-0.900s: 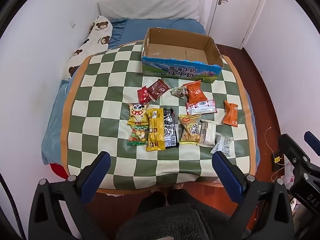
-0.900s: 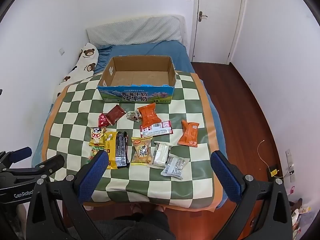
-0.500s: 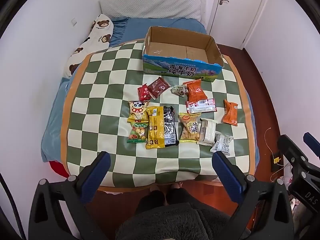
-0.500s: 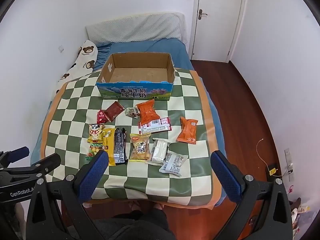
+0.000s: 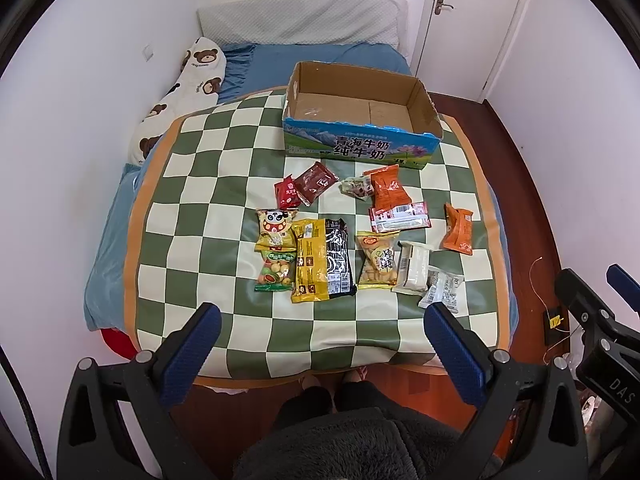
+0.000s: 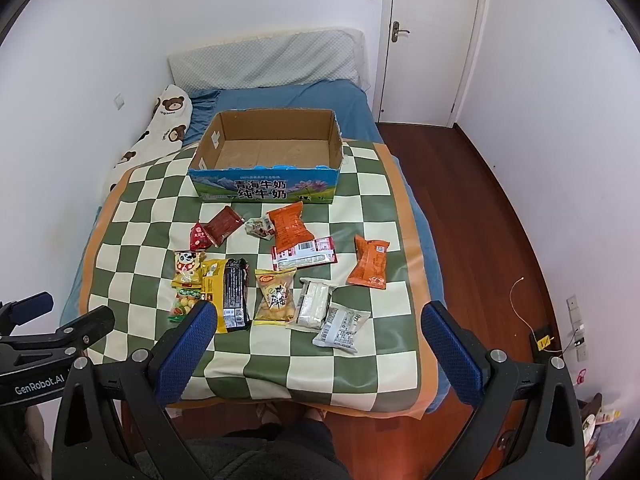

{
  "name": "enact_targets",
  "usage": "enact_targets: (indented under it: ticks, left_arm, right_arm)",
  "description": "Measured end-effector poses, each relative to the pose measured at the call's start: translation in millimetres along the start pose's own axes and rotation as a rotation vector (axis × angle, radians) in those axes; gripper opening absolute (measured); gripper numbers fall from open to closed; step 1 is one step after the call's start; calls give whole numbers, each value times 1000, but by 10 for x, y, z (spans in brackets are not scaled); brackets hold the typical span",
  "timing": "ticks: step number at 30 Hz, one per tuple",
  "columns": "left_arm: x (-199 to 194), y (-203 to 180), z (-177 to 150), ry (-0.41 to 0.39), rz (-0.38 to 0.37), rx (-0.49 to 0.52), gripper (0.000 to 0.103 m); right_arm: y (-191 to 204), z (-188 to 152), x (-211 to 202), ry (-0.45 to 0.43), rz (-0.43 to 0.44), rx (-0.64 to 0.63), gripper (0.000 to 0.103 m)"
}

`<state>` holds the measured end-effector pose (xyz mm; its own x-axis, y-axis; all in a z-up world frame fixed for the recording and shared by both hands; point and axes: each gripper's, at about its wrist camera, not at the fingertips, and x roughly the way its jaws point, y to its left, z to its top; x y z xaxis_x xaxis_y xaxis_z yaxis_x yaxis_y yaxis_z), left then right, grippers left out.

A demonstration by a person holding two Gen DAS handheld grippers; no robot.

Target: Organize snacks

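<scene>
Glossy crinkled snack packets (image 5: 324, 260) are lying at six o'clock of the rectangular cardboard box (image 5: 362, 148) (corrugated); left gripper (image 5: 324, 344) and right gripper (image 6: 316, 342) are gaping wide, holding nothing.

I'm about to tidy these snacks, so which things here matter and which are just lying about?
For the job: snack packets, cardboard box, left gripper, right gripper, both open.
Just lying about: bear pillow, checked mat, cable.

The left tongs (image 5: 320, 344) and right tongs (image 6: 318, 342) share one build: black angular frames, silver screws, blue ribbed pads (image 6: 186, 350). One side reads "GenRobot.AI". The person wears dark fleecy clothing (image 5: 352, 440).
</scene>
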<state>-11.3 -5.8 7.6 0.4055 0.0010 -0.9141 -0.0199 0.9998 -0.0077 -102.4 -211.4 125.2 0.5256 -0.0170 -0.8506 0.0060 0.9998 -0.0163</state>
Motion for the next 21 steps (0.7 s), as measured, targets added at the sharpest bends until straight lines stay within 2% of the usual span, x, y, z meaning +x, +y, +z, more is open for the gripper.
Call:
enact_targets:
  ticks: [21]
  left_arm:
    - [-77,-47,50,-17,-1,8,103]
  right_arm:
    - [-33,-4,-44,-9,-13,-7,103]
